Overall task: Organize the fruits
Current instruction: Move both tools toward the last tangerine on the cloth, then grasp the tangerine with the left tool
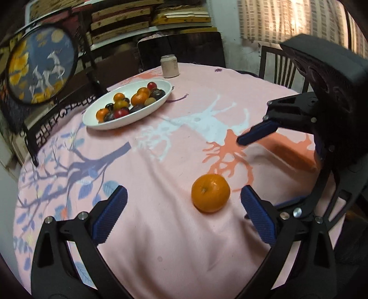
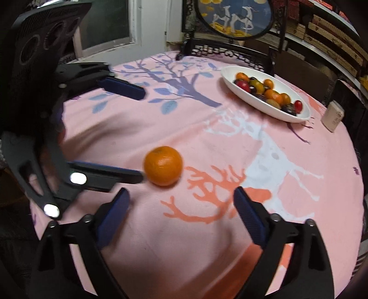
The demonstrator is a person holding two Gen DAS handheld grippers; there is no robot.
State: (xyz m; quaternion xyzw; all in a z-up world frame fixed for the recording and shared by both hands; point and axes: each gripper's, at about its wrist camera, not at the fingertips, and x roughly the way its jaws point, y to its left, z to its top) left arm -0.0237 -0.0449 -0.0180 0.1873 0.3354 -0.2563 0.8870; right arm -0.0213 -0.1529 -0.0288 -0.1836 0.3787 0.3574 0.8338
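Note:
A lone orange (image 1: 210, 193) lies on the pink tablecloth (image 1: 174, 241). In the left wrist view it sits between the open fingers of my left gripper (image 1: 184, 191), closer to the right pad, with neither pad pressing on it. My right gripper (image 1: 243, 177) reaches in from the right, open and empty. In the right wrist view the orange (image 2: 163, 165) lies just beyond the tips of the right gripper (image 2: 180, 191). The left gripper (image 2: 142, 135) comes in from the left, its lower fingertip (image 2: 138, 176) at the orange's side. A white oval dish (image 1: 119, 124) (image 2: 264, 108) holds several oranges and dark and red fruits.
A pale can (image 1: 170, 65) (image 2: 332, 116) stands beyond the dish near the table's far edge. A round painted screen on a black stand (image 1: 39, 66) (image 2: 234, 18) sits at the table's rim by the dish. Dark chair backs (image 1: 283, 66) ring the round table.

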